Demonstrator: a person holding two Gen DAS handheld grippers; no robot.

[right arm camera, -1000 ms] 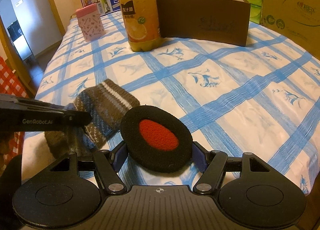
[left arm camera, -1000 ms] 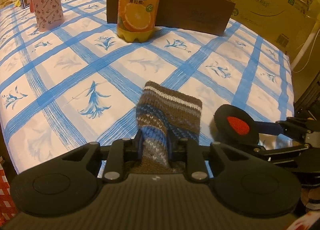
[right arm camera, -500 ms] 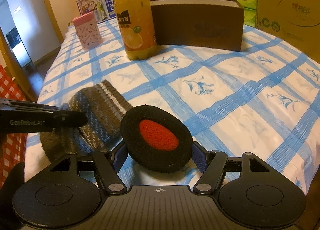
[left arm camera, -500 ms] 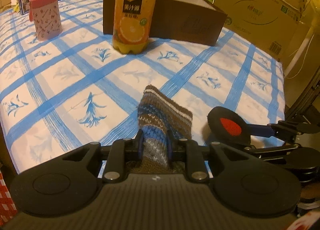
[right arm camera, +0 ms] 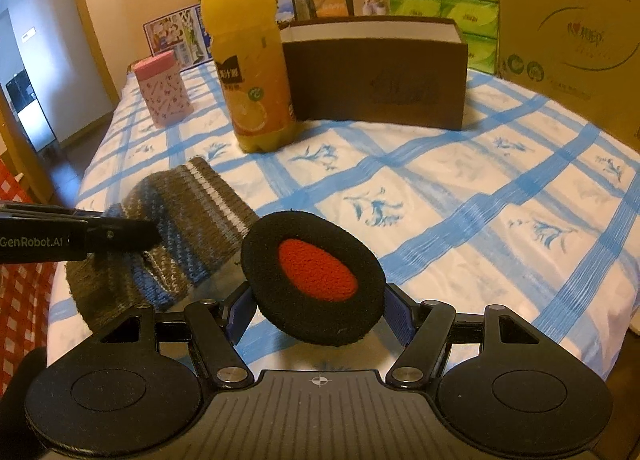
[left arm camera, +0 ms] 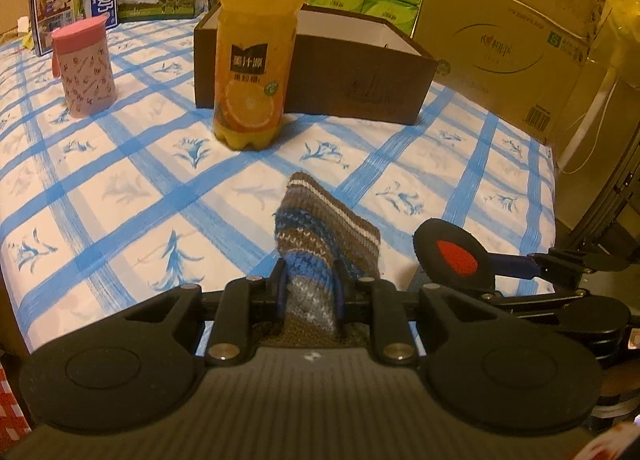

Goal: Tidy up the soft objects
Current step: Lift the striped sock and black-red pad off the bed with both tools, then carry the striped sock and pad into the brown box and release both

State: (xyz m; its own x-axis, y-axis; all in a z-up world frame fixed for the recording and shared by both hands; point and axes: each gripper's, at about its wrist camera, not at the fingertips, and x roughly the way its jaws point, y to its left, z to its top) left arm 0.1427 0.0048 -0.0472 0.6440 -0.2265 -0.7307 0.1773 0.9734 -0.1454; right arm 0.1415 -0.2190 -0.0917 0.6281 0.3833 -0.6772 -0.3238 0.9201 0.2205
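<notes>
Two soft items held, one per gripper: left gripper point(left arm camera: 309, 292) pinched tight on striped knit sock point(left arm camera: 320, 236) at bottom center; right gripper point(right arm camera: 318, 310), fingers wide, clamped across black-red ear pad point(right arm camera: 314, 276), lower center. Prob. lifted clear of bedspread point(right arm camera: 460, 195) for carrying to brown box point(left arm camera: 360, 71), upper center.

Blue-checked bed point(left arm camera: 120, 187) under juice bottle point(left arm camera: 256, 47), pink cup point(left arm camera: 84, 67), brown box point(left arm camera: 360, 75).

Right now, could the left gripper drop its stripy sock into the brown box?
Probably yes. The left gripper is shut on the stripy sock, and the brown box is open on top. But the juice bottle stands in front of it, so it must swing around it.
</notes>
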